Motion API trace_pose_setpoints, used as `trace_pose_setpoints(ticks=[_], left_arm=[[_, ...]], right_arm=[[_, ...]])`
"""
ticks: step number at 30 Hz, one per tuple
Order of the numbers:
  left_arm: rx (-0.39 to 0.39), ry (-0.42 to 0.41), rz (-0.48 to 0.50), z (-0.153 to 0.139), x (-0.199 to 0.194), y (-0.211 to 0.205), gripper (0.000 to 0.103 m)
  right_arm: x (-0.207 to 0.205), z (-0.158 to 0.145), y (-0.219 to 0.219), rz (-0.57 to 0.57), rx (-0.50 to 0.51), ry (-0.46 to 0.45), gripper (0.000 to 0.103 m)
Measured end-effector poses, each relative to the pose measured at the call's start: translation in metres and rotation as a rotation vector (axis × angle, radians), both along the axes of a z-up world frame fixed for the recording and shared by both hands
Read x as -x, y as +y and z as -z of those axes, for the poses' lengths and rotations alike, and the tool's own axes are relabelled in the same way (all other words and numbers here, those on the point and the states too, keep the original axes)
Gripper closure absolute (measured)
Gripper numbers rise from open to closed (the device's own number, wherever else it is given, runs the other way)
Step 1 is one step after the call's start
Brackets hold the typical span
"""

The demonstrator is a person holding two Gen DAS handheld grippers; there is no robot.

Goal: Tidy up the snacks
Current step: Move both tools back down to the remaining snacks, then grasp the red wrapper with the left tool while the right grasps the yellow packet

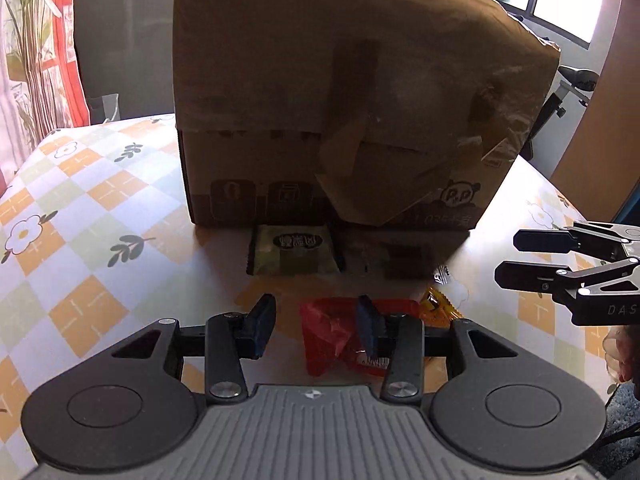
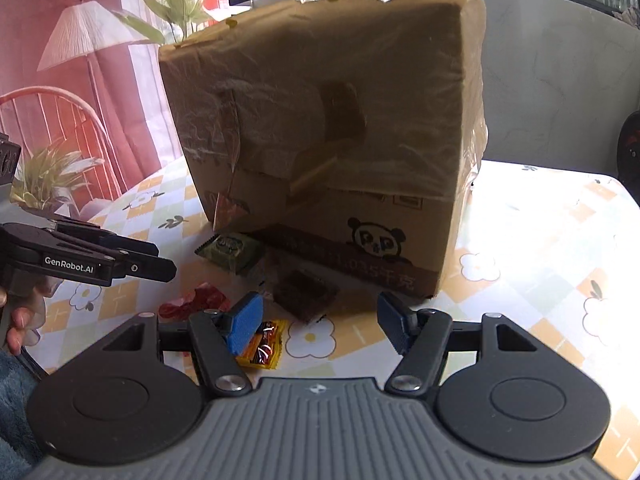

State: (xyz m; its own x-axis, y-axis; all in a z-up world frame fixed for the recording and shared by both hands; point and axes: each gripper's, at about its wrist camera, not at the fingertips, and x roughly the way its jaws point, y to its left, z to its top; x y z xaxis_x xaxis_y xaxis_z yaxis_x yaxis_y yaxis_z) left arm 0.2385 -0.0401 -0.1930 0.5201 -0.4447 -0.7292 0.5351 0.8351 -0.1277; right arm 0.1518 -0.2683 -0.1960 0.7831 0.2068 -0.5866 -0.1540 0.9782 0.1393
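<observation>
Several wrapped snacks lie on the table in front of a tall cardboard box (image 1: 360, 92) (image 2: 328, 140). A green packet (image 1: 294, 254) (image 2: 230, 250) and a dark brown packet (image 1: 404, 260) (image 2: 306, 292) lie against the box's base. Nearer are a red packet (image 1: 332, 332) (image 2: 196, 302) and a yellow packet (image 1: 438, 308) (image 2: 262, 346). My left gripper (image 1: 316, 328) (image 2: 166, 260) hangs open just above the red packet, its pads not pressing on it. My right gripper (image 2: 320, 324) (image 1: 506, 258) is open, empty, right of the yellow packet.
The table (image 1: 80, 240) (image 2: 540, 260) has a checked cloth with flowers. A red chair (image 2: 60, 128) and a potted plant (image 2: 52, 176) stand past its left edge. A lamp (image 2: 84, 36) and curtains are behind. A hand (image 2: 20, 320) holds the left gripper.
</observation>
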Motion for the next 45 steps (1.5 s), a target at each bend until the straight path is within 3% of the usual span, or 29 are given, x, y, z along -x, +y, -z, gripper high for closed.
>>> trace_pose_setpoints(ticks=[15, 19, 28, 34, 41, 45], left_arm=[[-0.051, 0.006, -0.002, 0.022, 0.013, -0.019, 0.057], [-0.054, 0.007, -0.061, 0.020, 0.010, -0.005, 0.057], [-0.047, 0.009, -0.183, 0.016, 0.005, 0.027, 0.057], [-0.037, 0.010, -0.211, 0.017, 0.004, 0.037, 0.057], [-0.032, 0.005, -0.215, 0.018, 0.006, 0.038, 0.056], [-0.026, 0.011, -0.210, 0.017, 0.009, 0.037, 0.048]], right_arm=[[-0.004, 0.024, 0.020, -0.086, 0.075, 0.079, 0.036], [-0.008, 0.028, 0.038, -0.194, 0.212, 0.078, 0.036], [-0.025, 0.034, 0.075, -0.419, 0.349, 0.058, 0.037], [-0.045, 0.034, 0.081, -0.472, 0.335, 0.072, 0.038], [-0.049, 0.036, 0.068, -0.450, 0.184, 0.127, 0.054], [-0.040, 0.038, 0.055, -0.385, 0.119, 0.101, 0.065]])
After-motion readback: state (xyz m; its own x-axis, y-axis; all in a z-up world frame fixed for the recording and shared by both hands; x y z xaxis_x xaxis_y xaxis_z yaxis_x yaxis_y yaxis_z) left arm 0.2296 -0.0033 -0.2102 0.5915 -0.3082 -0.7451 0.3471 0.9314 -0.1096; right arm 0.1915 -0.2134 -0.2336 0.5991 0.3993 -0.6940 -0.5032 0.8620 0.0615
